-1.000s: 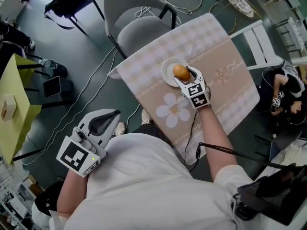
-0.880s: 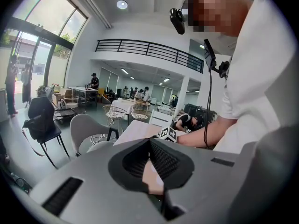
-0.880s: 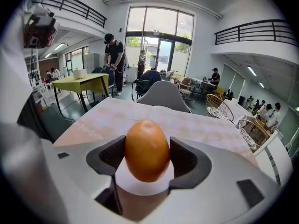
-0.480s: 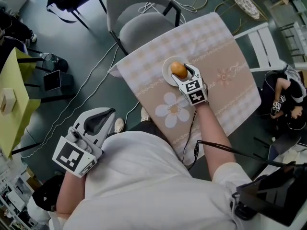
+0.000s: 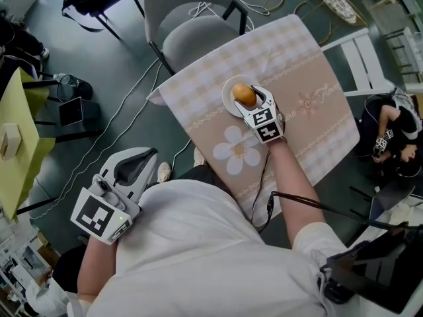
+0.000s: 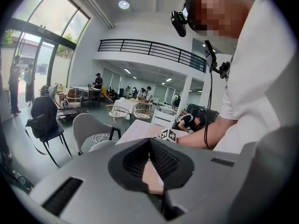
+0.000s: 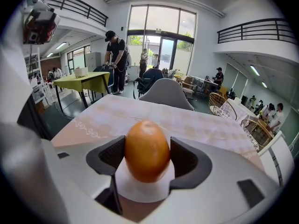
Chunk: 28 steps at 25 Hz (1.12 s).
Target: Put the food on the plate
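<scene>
An orange, egg-shaped piece of food (image 5: 244,95) (image 7: 146,149) sits between the jaws of my right gripper (image 5: 250,99) (image 7: 146,160). Both pads press its sides, so the gripper is shut on it. The food is right over a small white plate (image 5: 228,99) (image 7: 140,190) near the far edge of the table with the beige flowered cloth (image 5: 310,131). I cannot tell whether the food rests on the plate. My left gripper (image 5: 135,165) (image 6: 149,143) is held low at my left side, away from the table. Its jaws are shut and hold nothing.
A grey chair (image 5: 192,25) stands at the table's far side and a white slatted chair (image 5: 360,61) at its right. Cables trail over the floor. A yellow-green table (image 5: 16,131) is at the left, and a seated person (image 5: 396,127) at the right.
The right gripper with the food has edged slightly farther over the plate. The left gripper has barely moved.
</scene>
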Motion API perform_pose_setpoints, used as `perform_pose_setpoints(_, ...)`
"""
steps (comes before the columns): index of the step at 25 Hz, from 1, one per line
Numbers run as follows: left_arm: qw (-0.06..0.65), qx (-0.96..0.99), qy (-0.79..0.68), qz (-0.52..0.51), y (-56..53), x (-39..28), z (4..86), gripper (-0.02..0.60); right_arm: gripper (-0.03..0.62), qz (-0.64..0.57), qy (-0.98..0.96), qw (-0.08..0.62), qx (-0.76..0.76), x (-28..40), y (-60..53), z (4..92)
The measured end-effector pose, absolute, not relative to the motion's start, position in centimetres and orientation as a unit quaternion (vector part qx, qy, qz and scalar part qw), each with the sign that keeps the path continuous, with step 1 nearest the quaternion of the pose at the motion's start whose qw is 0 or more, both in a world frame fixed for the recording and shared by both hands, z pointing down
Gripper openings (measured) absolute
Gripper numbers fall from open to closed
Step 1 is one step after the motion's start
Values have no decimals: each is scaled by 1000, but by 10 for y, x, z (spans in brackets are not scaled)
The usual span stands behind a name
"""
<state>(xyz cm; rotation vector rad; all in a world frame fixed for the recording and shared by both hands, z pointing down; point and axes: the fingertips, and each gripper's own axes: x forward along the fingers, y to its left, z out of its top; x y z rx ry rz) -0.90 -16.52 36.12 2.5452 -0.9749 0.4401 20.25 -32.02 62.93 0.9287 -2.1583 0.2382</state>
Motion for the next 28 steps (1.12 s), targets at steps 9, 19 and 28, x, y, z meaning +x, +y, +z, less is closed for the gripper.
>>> perform_pose_setpoints(9, 189, 906, -345, 156, -167, -11, 360, 9, 311, 103, -845, 376, 367, 205, -322, 629)
perform_pose_setpoints(19, 192, 906, -344, 155, -169, -13, 359, 9, 311, 101, -845, 371, 372, 203, -323, 626)
perform_pose_setpoints(28, 191, 910, -338, 147, -164, -18, 359, 9, 314, 96, -840, 377, 377, 201, -317, 622)
